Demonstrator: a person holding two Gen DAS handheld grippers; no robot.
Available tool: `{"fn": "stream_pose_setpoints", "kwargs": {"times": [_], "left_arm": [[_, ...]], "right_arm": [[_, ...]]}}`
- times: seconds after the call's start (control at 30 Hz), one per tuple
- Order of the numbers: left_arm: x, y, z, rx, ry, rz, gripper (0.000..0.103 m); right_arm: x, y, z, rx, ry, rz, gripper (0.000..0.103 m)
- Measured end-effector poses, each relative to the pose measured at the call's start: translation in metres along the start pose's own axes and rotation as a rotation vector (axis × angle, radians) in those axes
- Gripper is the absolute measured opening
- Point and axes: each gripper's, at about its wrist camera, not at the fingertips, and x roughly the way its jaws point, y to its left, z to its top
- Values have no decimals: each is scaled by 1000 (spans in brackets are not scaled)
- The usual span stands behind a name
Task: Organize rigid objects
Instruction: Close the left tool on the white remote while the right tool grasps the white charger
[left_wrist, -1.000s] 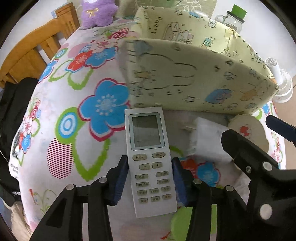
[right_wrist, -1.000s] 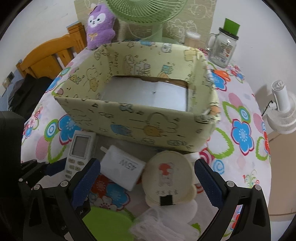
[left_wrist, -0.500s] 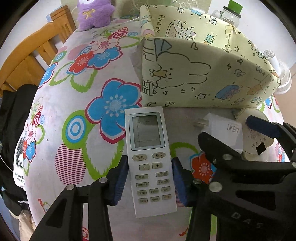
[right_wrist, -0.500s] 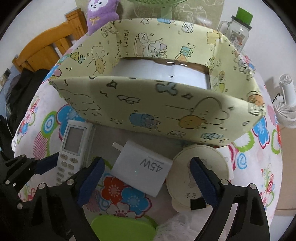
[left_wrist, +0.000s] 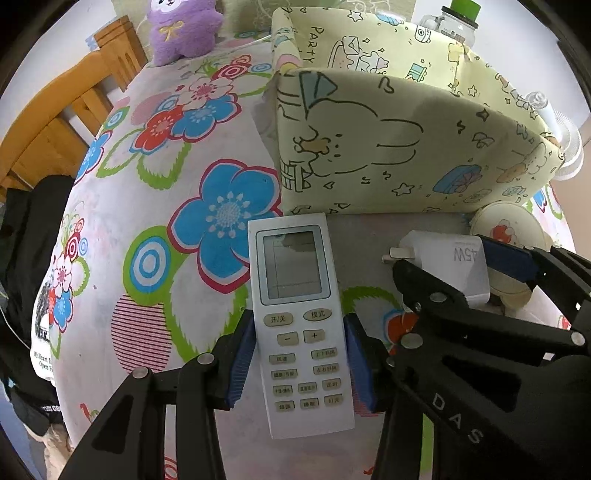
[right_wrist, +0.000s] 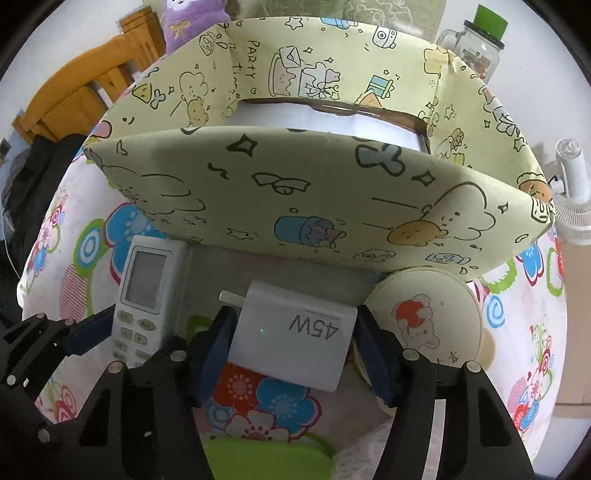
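Box wall (right_wrist: 317, 206) blocks forward; open tablecloth (left_wrist: 155, 206) left.

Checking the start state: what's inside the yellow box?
The box shows only a white sheet on its floor; the near wall covers the front part.

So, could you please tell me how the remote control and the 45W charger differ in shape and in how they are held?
The remote control is long and slim with a screen and buttons; the 45W charger is a short plain block with plug prongs. The left gripper clamps the remote's lower half, while the right gripper brackets the charger's whole width. Both are white and lie before the patterned box.
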Motion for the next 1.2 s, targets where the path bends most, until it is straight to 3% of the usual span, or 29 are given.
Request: {"fn": "stream_pose_setpoints", "kwargs": {"times": [0.2, 0.33, 0.47, 1.2], "left_arm": [[4, 2, 5, -11, -1, 8, 63], [3, -4, 9, 49, -25, -10, 46], [3, -10, 10, 88, -32, 1, 45], [-40, -3, 3, 74, -54, -11, 45]], "right_arm": [[-2, -6, -1, 27, 9, 15, 65], [-3, -15, 2, 34, 10, 13, 64], [-4, -14, 2, 36, 12, 15, 63], [-63, -30, -27, 40, -43, 10, 62]]}}
